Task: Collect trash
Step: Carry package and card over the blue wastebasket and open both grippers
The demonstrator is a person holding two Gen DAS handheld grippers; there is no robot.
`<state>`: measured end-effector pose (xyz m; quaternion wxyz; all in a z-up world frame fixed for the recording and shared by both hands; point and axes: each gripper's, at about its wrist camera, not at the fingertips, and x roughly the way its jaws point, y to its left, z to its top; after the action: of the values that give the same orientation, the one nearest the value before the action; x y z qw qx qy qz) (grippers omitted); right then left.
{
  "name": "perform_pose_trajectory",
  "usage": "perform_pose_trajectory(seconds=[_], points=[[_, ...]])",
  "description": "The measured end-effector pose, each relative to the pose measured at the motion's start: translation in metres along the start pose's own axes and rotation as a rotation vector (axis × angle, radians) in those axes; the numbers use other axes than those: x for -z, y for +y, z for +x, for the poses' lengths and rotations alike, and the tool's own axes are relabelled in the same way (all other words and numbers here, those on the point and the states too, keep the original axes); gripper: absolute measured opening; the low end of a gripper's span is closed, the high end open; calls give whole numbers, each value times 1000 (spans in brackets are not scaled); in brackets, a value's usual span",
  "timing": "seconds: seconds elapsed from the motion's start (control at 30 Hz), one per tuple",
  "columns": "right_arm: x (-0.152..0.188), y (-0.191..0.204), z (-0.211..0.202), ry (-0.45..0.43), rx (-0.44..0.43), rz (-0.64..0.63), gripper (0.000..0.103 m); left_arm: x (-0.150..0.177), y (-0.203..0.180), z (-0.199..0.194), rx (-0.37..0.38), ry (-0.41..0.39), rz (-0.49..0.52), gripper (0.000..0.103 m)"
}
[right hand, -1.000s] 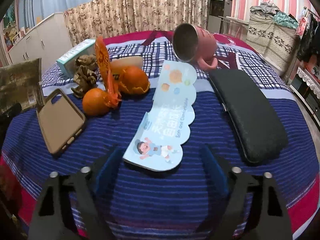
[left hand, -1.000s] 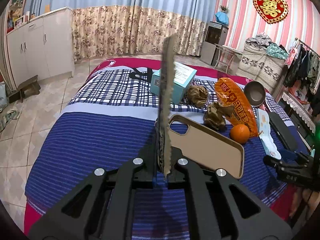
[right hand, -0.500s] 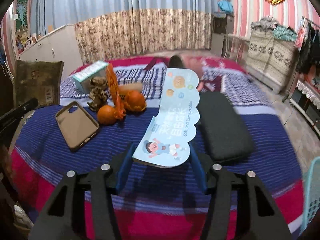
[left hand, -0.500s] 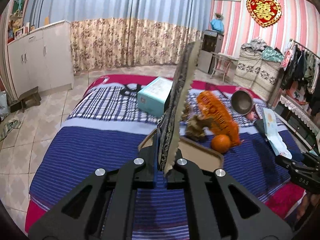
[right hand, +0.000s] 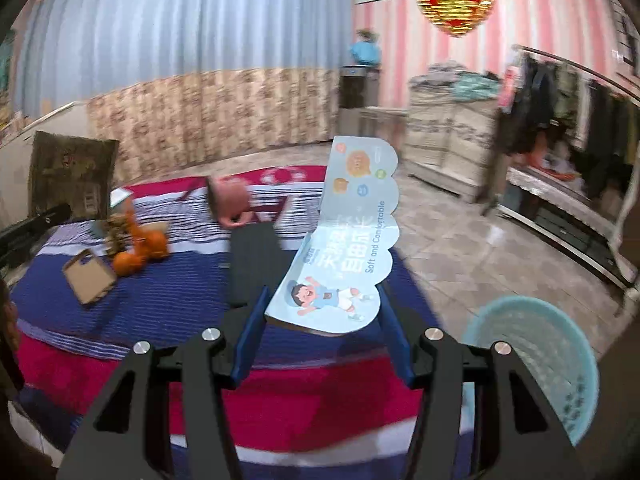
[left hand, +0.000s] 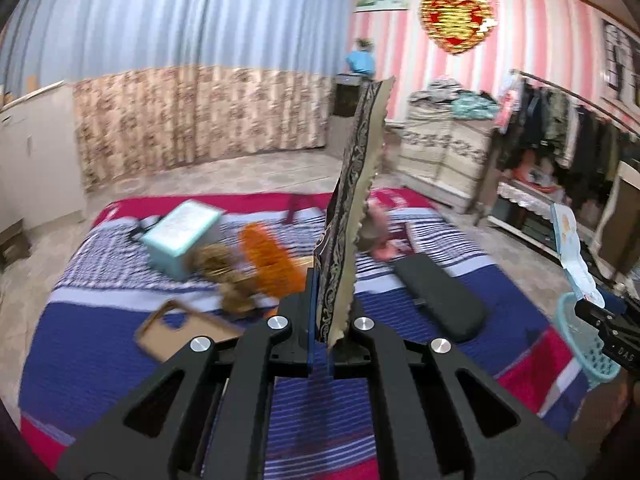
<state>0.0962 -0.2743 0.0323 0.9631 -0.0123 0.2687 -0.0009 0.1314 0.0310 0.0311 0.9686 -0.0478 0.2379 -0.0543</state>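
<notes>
My left gripper (left hand: 326, 308) is shut on a dark patterned wrapper (left hand: 356, 200) with a serrated edge, which stands upright above the bed. In the right wrist view the same wrapper (right hand: 72, 172) shows at the far left. My right gripper (right hand: 322, 308) is shut on a light blue cloud-shaped card (right hand: 352, 236) with a cartoon boy, its pads pressing the card's two side edges. The card is held in the air past the bed's corner. A light blue plastic basket (right hand: 536, 356) stands on the floor below and to the right of it. The basket (left hand: 584, 344) also shows in the left wrist view.
On the striped bed (left hand: 120, 344) lie a teal box (left hand: 180, 236), an orange snack bag (left hand: 272, 264), crumpled brown paper (left hand: 232, 284), a tan phone case (left hand: 180, 328), a black case (left hand: 436, 296), a pink mug (left hand: 376, 236) and oranges (right hand: 128, 262). Tiled floor lies to the right.
Both grippers rose and swung right, away from the bed. The right gripper closed on the blue card and lifted it off the bed. The basket came into view.
</notes>
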Motion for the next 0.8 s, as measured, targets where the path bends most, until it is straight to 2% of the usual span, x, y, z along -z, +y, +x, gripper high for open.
perform_pose_trajectory(seconds=[0.33,0.5,0.8], points=[[19,-94,-23,-19,186,129,54,-6,-115,19,193,2,111,2],[33,-138,-22,-7,229,219,54,-3,-166,28,284,18,143,2],[59,-194,-21,34,326,301,54,12,-246,43,389,51,242,2]])
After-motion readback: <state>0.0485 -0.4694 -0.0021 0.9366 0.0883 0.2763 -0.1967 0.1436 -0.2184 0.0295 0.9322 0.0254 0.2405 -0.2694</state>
